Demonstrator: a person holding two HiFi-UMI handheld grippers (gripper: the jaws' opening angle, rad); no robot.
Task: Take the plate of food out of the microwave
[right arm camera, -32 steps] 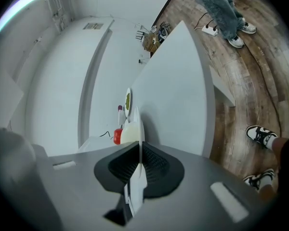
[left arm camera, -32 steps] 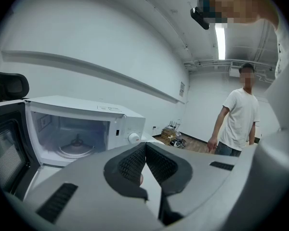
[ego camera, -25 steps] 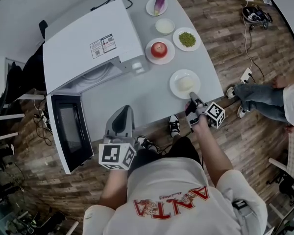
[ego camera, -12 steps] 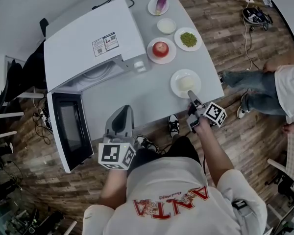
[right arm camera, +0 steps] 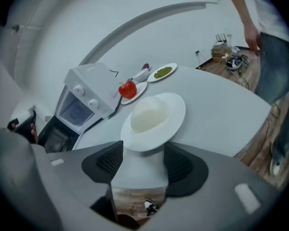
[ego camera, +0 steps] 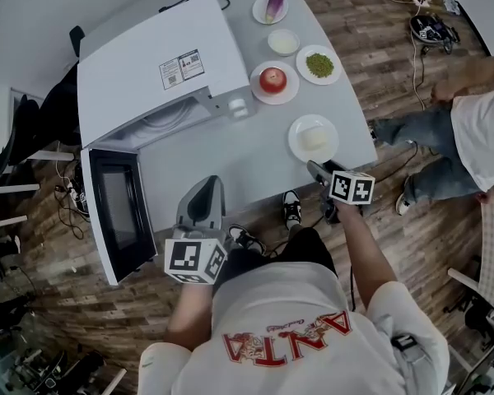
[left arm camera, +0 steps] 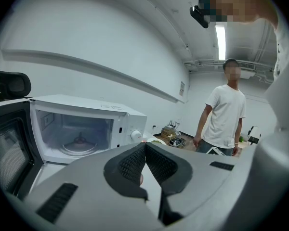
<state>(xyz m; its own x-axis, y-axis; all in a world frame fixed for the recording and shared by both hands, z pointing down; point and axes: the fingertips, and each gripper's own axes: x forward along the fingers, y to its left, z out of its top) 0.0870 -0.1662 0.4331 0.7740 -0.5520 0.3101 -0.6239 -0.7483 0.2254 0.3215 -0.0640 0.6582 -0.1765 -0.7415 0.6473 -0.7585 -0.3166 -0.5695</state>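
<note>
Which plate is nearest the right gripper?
The plate with the pale white mound: its rim lies at the tips of the right gripper, whose jaws have just been opening and grip nothing. The red fruit plate and the rest sit farther back.

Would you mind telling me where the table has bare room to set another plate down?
Bare tabletop lies between the open microwave, the white-food plate and the near edge. Crowded beyond it: apple plate, peas plate, small white dish, eggplant plate.
</note>
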